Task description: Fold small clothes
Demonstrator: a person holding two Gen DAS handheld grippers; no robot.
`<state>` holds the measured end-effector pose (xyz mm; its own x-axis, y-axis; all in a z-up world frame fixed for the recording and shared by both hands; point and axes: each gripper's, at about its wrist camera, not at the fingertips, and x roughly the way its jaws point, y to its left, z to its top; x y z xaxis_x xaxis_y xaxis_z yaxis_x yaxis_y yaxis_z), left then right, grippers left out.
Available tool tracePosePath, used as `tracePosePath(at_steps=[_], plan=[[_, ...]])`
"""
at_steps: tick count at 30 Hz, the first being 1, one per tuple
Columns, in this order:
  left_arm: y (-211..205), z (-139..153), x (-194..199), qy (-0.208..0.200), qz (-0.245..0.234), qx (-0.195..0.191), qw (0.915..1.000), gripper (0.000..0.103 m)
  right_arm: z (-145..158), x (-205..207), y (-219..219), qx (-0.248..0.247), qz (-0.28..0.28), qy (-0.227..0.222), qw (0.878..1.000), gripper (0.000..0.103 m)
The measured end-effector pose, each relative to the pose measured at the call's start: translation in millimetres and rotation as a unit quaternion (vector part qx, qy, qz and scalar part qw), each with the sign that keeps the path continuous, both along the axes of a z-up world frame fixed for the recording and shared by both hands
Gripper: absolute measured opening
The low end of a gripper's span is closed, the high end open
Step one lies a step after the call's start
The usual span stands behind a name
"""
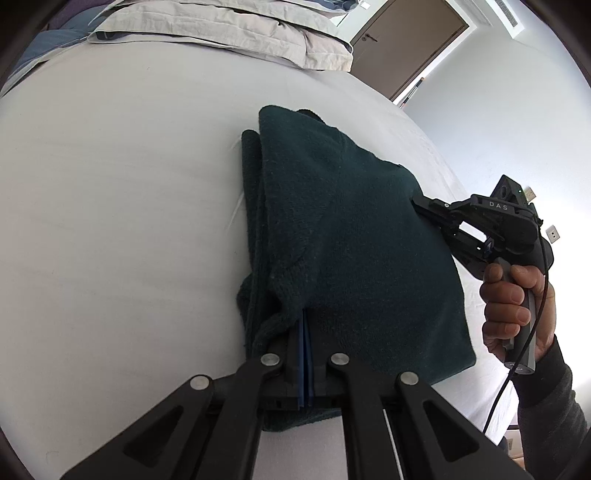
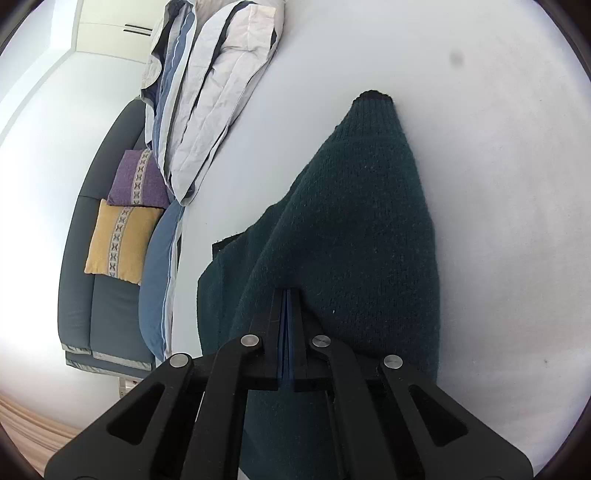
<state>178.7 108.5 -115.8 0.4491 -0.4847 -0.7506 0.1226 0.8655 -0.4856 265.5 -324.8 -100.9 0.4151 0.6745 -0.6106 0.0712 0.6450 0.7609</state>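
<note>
White bed sheet (image 1: 110, 221) carries the dark green sweater (image 1: 351, 240); left gripper (image 1: 304, 332) clenches its near edge, pillows (image 1: 221, 29) beyond. Right gripper (image 2: 287, 306) pinches the sweater too, cushions (image 2: 122, 240) lying leftward.

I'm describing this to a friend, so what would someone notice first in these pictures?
A dark green sweater, partly folded, lies mid-bed on the white sheet. Both grippers are shut on its edges: the left gripper near, the right gripper at the far side. Rumpled bedding is piled at the bed's edge.
</note>
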Motion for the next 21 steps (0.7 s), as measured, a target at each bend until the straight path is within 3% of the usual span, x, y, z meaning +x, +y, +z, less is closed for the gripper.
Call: tracePosePath(at_steps=[2, 5, 7, 8, 10, 13, 17, 21], plan=[[-3, 8, -2, -0.004, -0.005, 0.008, 0.9999, 0.01, 11, -1, 10, -0.008, 0.001, -0.017, 1.0, 0.006], [-5, 26, -7, -0.024, -0.006, 0.015, 0.9996, 0.028, 23, 7, 17, 0.0, 0.015, -0.032, 0.999, 0.02], [-8, 39, -5, -0.039, -0.004, 0.013, 0.9991, 0.031, 28, 15, 19, -0.02, 0.021, -0.03, 0.999, 0.042], [-8, 46, -3, -0.047, -0.003, 0.011, 0.9988, 0.034, 25, 22, 24, -0.029, 0.02, -0.025, 0.999, 0.045], [-10, 56, 5, -0.061, 0.001, 0.014, 0.998, 0.037, 14, 33, 25, -0.044, 0.005, -0.008, 0.999, 0.044], [-22, 56, 27, -0.062, 0.001, 0.01, 0.998, 0.037, -2, 42, 10, -0.01, -0.026, -0.001, 1.0, 0.036], [-43, 29, 60, -0.029, -0.002, 0.023, 0.9993, 0.037, -11, 36, -10, -0.001, -0.041, -0.008, 0.999, 0.025], [-47, 15, 78, -0.025, 0.003, 0.012, 0.9996, 0.035, -22, 29, -27, 0.006, -0.047, -0.01, 0.999, 0.013]])
